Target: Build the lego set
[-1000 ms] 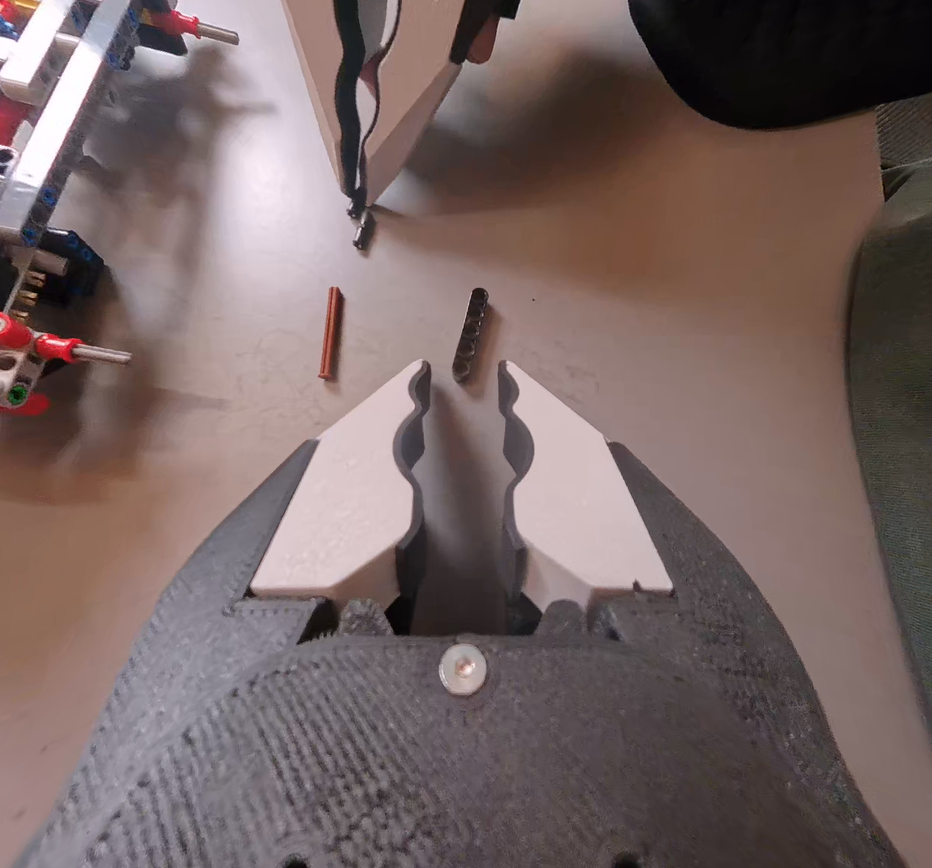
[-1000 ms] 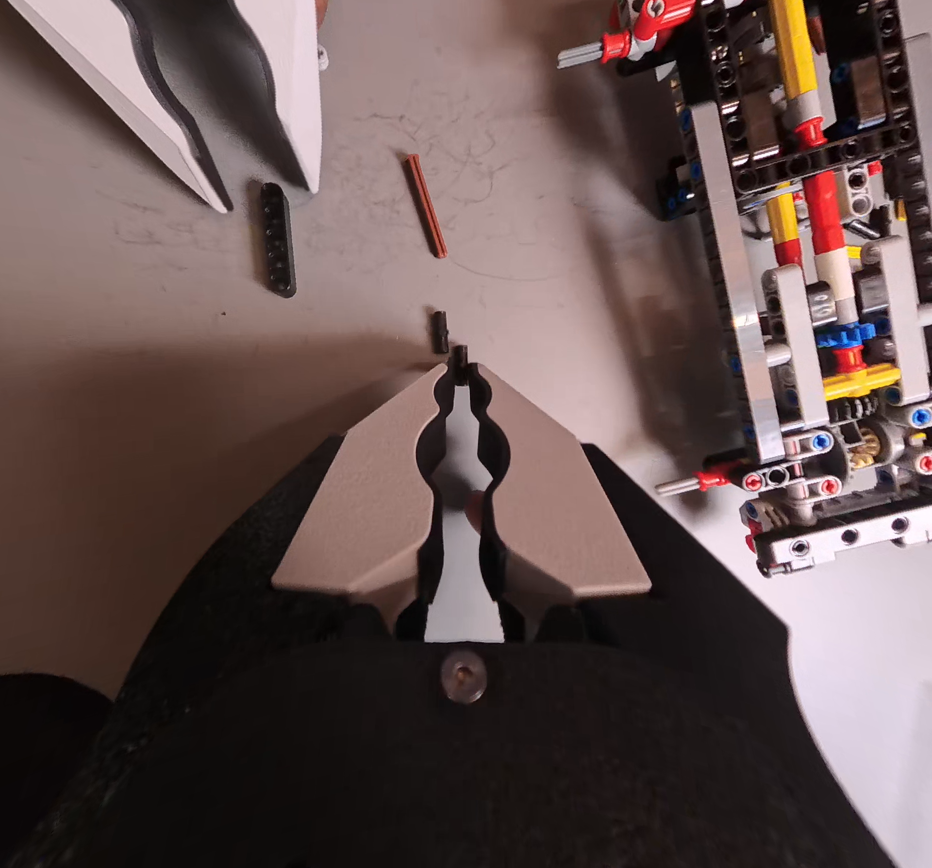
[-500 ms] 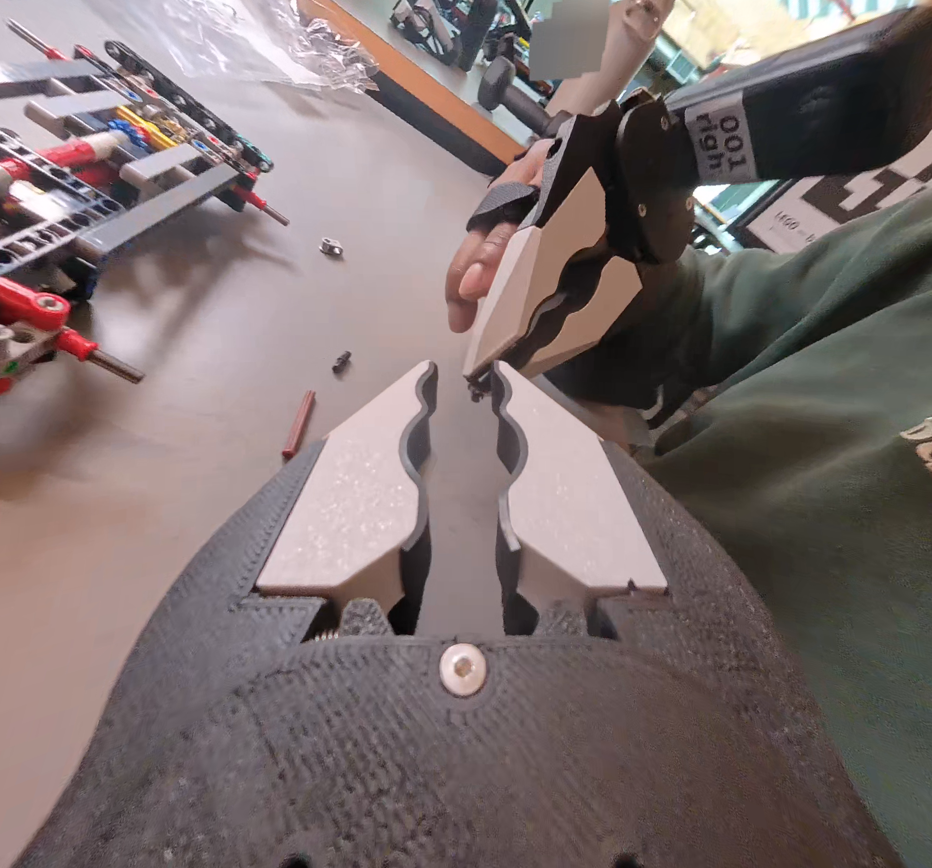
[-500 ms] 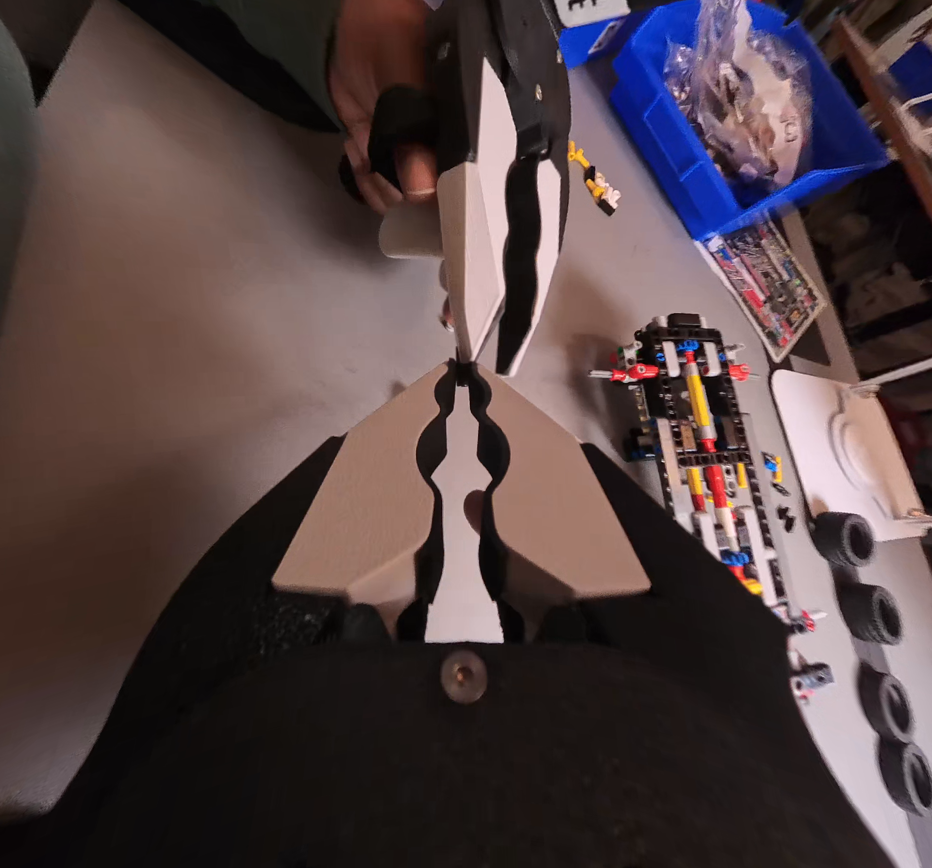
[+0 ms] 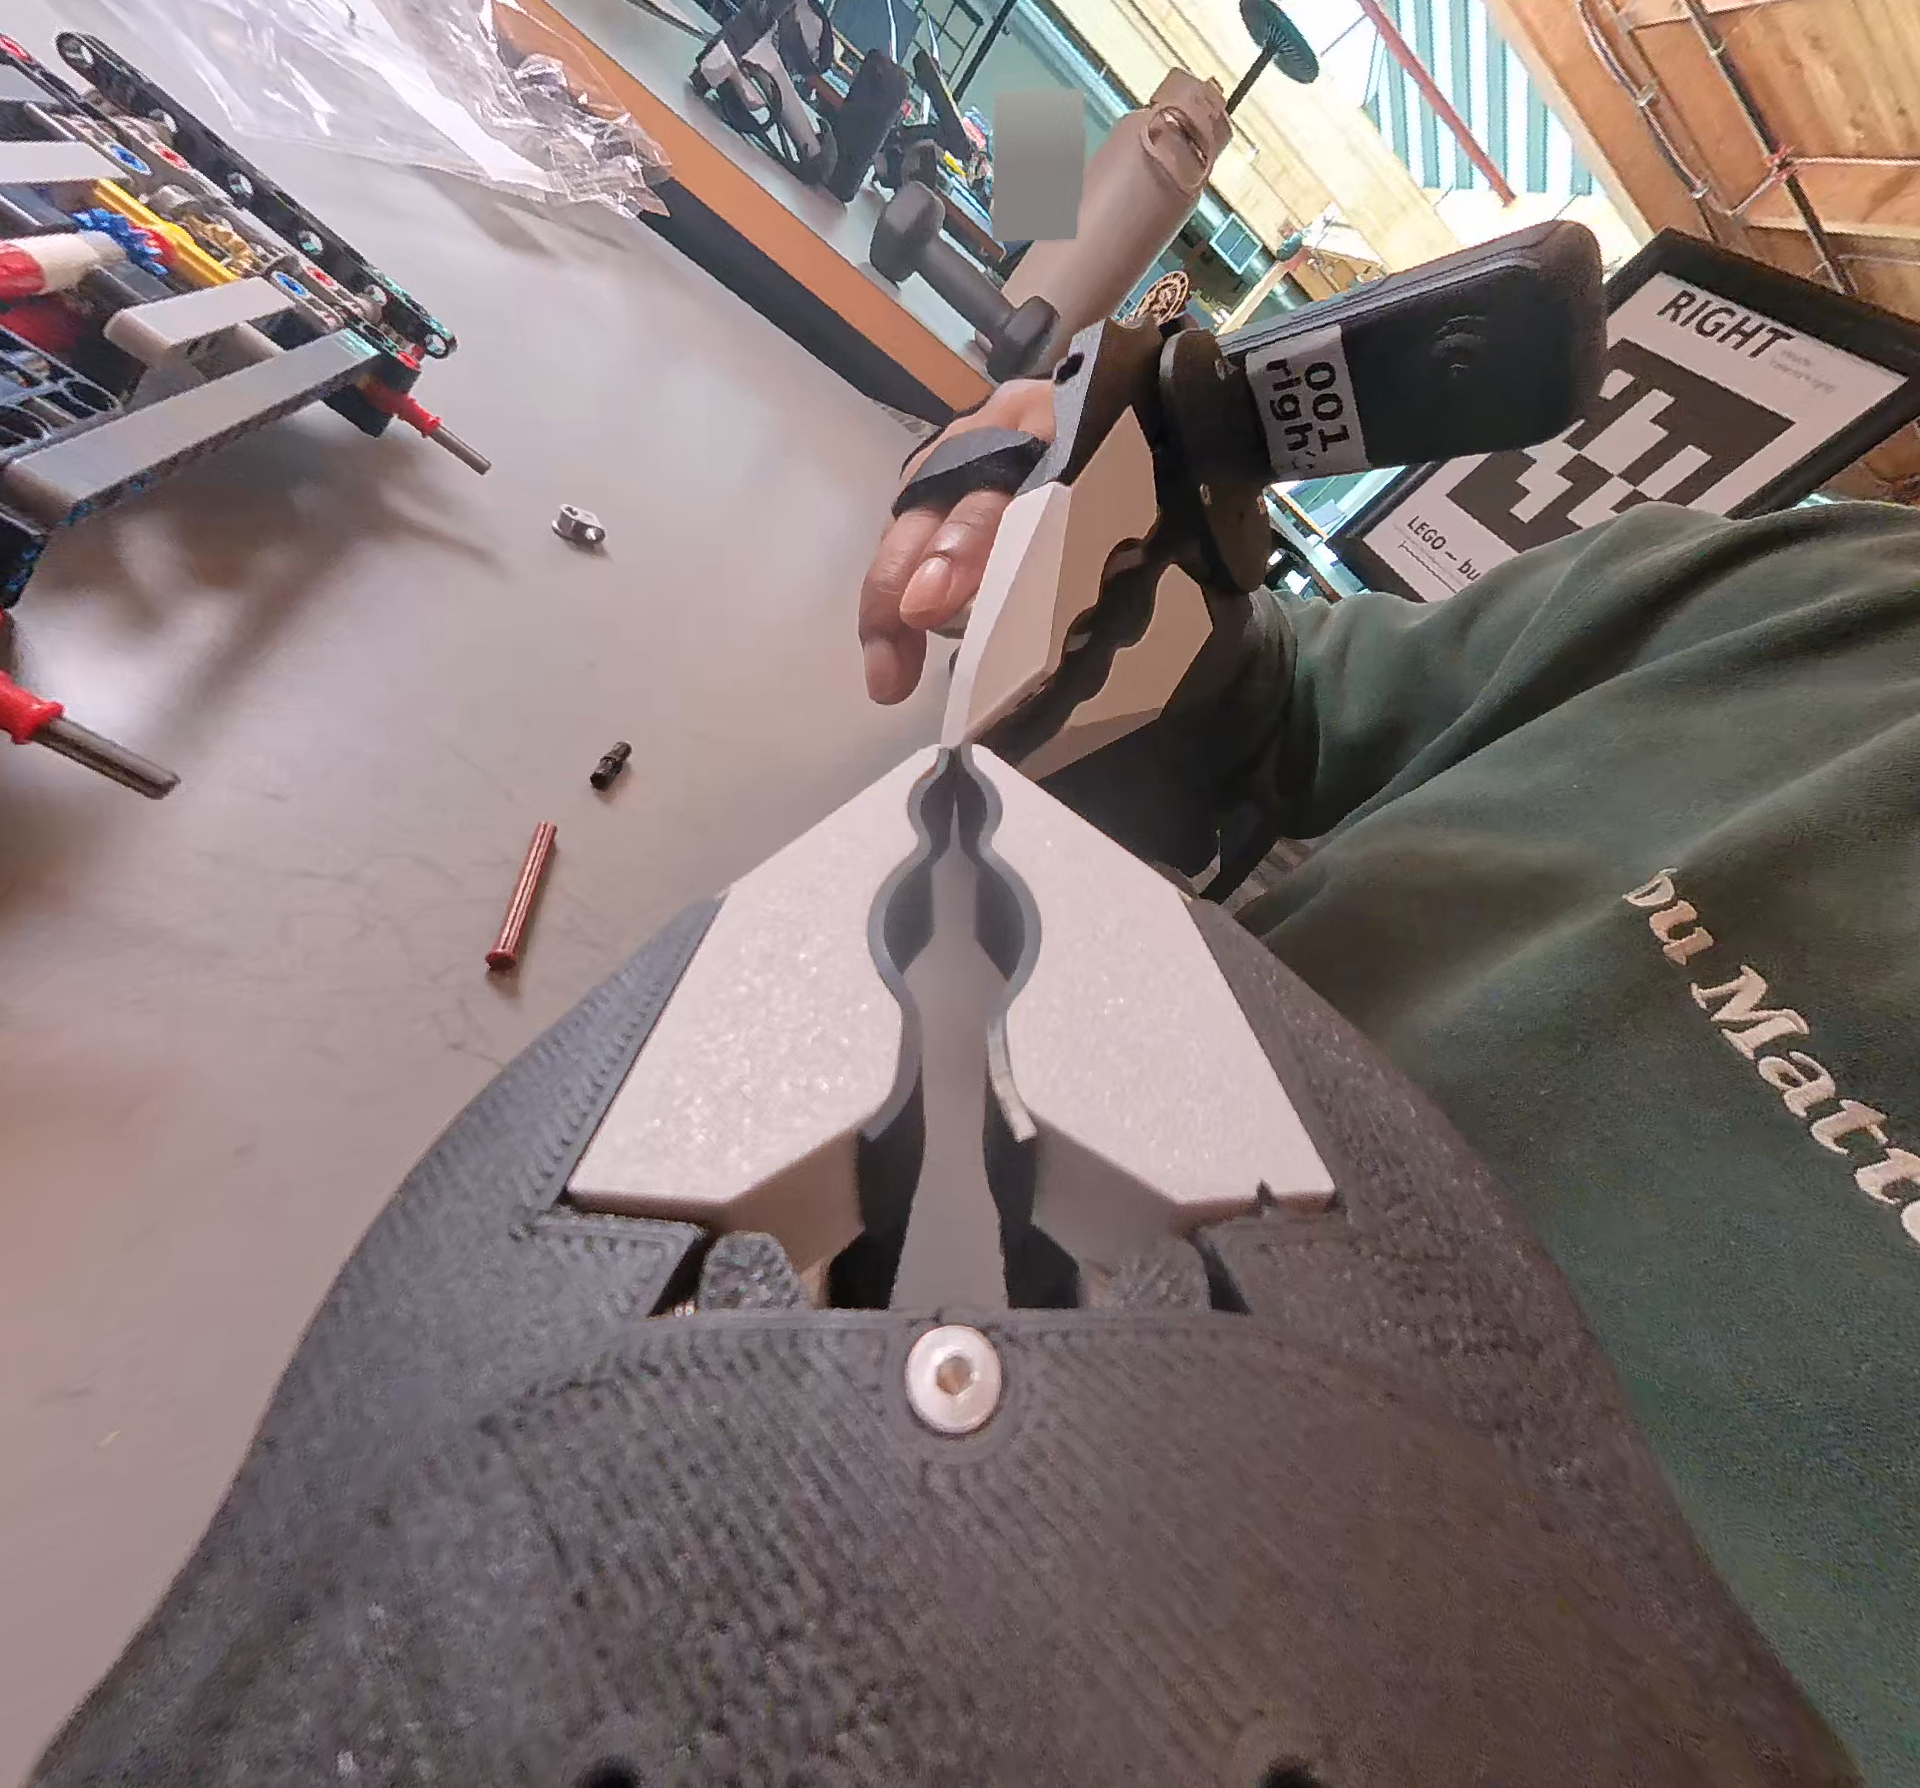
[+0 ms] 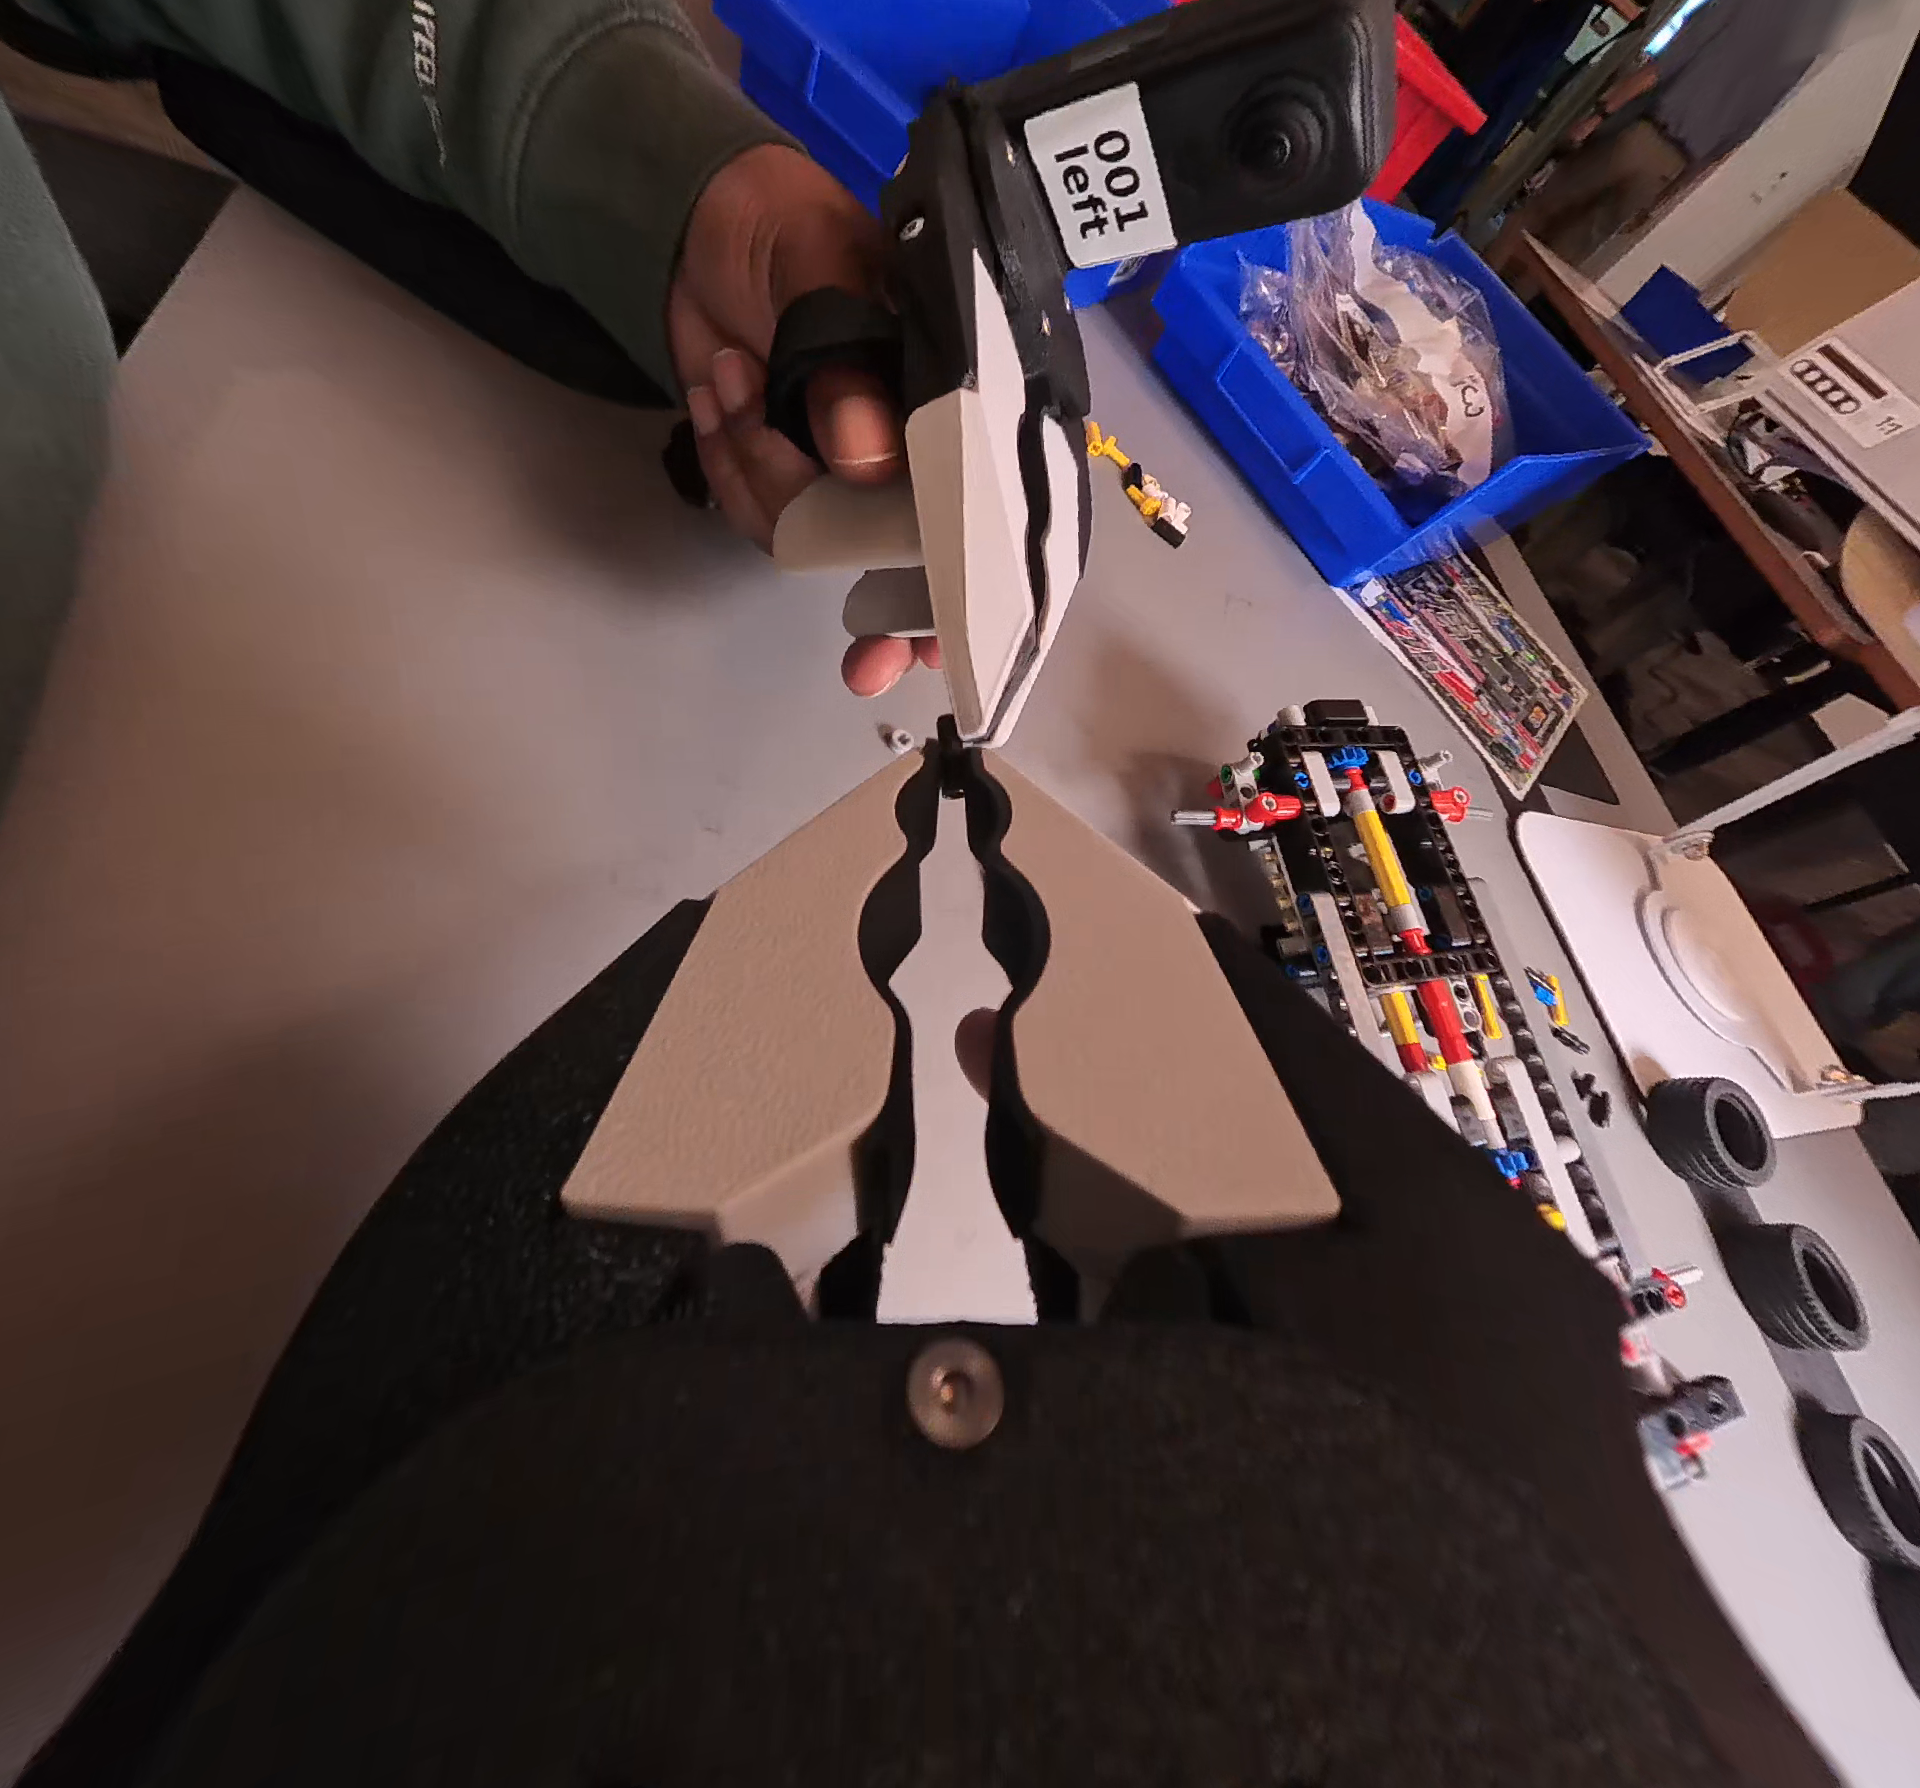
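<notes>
Left wrist view: the left gripper (image 5: 951, 759) is seen closed, tip to tip with the right gripper (image 5: 961, 736); what is held cannot be told. A black pin (image 5: 611, 765) and a brown axle (image 5: 523, 895) lie on the table (image 5: 312, 699) to the left, the chassis (image 5: 156, 367) farther off.

Right wrist view: the right gripper (image 6: 951, 770) is pinched on a small black pin (image 6: 948, 746), which touches the closed tips of the left gripper (image 6: 977, 725). The chassis (image 6: 1382, 907) lies well to the right.
</notes>
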`<state>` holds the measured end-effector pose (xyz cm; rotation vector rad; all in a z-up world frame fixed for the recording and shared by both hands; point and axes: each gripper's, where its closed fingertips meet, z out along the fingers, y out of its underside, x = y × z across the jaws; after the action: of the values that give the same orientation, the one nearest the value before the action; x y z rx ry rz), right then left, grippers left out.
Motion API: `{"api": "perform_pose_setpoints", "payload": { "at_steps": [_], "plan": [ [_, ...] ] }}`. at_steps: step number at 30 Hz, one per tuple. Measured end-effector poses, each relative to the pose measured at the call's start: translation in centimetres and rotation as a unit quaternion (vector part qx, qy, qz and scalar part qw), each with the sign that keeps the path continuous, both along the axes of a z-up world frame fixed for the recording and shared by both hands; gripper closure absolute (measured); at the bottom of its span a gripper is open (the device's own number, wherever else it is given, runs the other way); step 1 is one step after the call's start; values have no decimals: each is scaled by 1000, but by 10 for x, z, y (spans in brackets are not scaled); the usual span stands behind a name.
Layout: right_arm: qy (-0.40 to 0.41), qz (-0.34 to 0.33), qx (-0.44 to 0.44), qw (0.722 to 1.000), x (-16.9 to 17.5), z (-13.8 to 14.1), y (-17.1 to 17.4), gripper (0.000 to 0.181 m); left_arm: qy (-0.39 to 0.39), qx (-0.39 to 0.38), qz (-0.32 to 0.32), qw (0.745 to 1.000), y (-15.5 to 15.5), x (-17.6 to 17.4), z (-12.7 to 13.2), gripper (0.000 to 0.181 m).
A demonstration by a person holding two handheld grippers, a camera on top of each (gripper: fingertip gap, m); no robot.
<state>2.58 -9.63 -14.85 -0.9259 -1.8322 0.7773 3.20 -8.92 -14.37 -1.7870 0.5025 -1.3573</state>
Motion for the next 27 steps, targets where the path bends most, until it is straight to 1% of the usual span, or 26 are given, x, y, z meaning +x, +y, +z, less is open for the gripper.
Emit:
{"api": "perform_pose_setpoints", "payload": {
  "at_steps": [4, 7, 9, 12, 16, 19, 23, 27],
  "plan": [
    [28, 9, -51, 998, 0, 9, 0, 180, -16, -2, 6, 1000, 3, -4, 3, 181],
    [39, 9, -81, 996, 1, 13, 2, 180, -46, 1, 3, 999, 2, -6, 11, 181],
    [45, 9, -94, 995, 1, 15, 3, 180, -45, 5, 11, 999, 4, -8, 12, 181],
    [50, 4, -92, 995, 1, 16, 6, 181, -53, 8, 18, 998, 5, -11, 15, 179],
    [55, 5, -90, 994, 0, 17, 5, 181, -66, -3, 2, 998, 2, -9, 15, 173],
    [54, 3, -81, 995, 0, 15, 5, 181, -68, -8, -16, 998, -3, -4, 15, 173],
    [53, 6, -69, 996, -1, 15, 2, 181, -52, -8, -19, 998, -4, 0, 10, 177],
    [63, 6, -66, 996, -1, 19, 0, 180, -59, -5, -21, 998, -4, -1, 13, 179]
  ]
}}
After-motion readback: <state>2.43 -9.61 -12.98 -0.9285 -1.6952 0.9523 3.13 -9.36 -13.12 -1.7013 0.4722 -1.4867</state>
